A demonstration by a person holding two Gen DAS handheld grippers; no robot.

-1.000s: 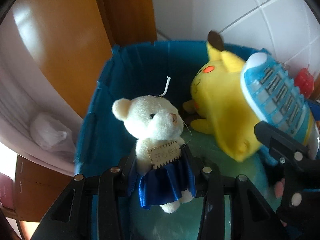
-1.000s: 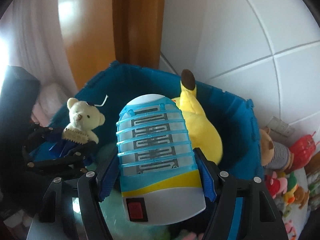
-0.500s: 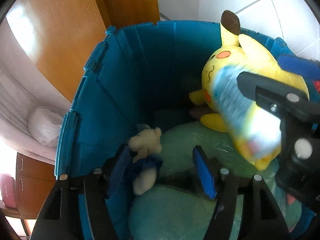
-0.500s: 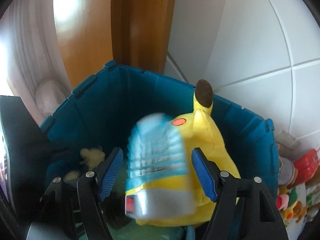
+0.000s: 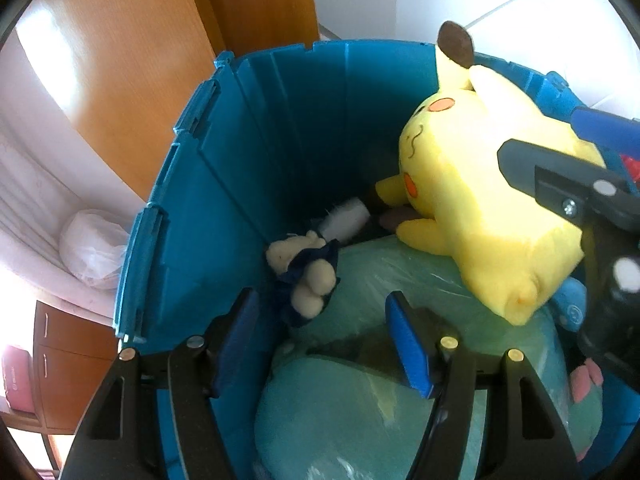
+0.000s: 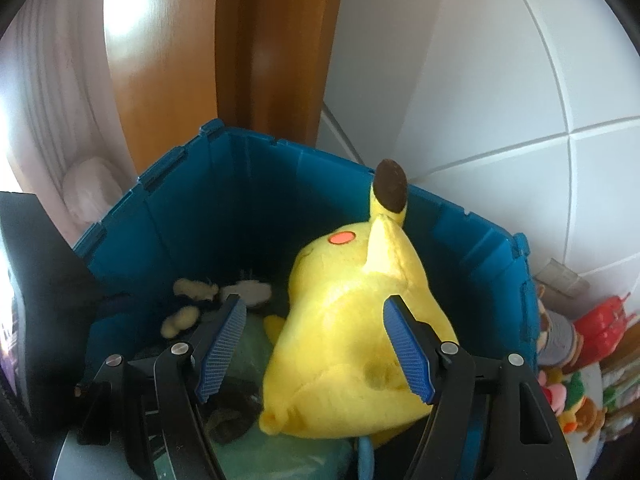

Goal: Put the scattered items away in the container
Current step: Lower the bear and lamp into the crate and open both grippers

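Left wrist view: looking steeply down from just above the blue bin (image 5: 240,184), close to its left wall. Right wrist view: angled down from the bin's (image 6: 192,216) near side, facing wall tiles (image 6: 500,80). Shared: bin interior, yellow plush (image 5: 480,208) (image 6: 352,320), small bear (image 5: 304,272) (image 6: 188,304).

White tiled floor (image 6: 500,80), blue bin (image 6: 256,200) on it

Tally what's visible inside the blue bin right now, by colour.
Yellow: 1, the yellow plush
Cream: 1, the small bear in a dark blue skirt
Teal-green: 1, the bagged plush at the bottom
White: 1, the white device end, mostly hidden
Total: 4 in the blue bin; anything buried underneath can't be counted.
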